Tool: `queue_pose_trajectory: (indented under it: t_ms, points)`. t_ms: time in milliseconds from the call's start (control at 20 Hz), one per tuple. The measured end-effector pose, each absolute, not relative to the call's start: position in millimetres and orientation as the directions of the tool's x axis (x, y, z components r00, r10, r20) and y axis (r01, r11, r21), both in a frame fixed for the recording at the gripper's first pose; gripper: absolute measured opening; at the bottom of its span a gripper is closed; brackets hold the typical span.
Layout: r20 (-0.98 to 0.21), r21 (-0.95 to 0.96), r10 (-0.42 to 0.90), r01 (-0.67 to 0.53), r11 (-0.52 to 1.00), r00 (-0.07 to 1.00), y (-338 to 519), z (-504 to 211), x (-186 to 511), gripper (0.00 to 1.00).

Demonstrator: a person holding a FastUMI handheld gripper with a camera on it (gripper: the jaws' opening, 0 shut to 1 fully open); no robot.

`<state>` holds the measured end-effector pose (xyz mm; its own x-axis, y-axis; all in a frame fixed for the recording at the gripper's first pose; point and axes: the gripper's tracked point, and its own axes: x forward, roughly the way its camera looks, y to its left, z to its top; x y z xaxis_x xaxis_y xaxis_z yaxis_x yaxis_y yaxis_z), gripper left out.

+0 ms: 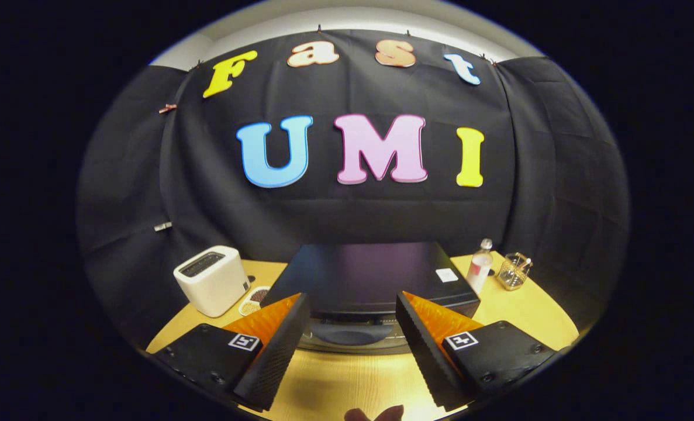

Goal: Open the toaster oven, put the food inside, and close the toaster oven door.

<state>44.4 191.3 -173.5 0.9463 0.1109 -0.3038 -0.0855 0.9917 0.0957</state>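
Observation:
The black toaster oven [358, 275] stands on the wooden table [347, 380], seen from above and in front. Its glass door [347, 338] lies just ahead of and between my fingers; I cannot tell whether it is lowered or closed. My gripper [351, 298] is open, its fingers spread wide over the oven's front edge, with nothing held between them. A small dish of food [253, 299] sits left of the oven, just beyond my left finger.
A white slot toaster [212, 279] stands left of the oven, behind the dish. A clear bottle [479, 266] and a small wire holder [513, 271] stand to the oven's right. A person's fingertips [376, 414] show at the table's near edge.

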Motion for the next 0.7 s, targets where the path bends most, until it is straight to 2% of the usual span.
queue_pose_trajectory:
  t_ms: [500,700]
  points:
    - [-0.429,0.051,0.074,-0.057,0.997,0.9,195.6,-238.3,81.5,0.98]
    - [-0.414,0.064,0.072,-0.049,0.997,0.908,195.7,-241.1,84.8,0.99]
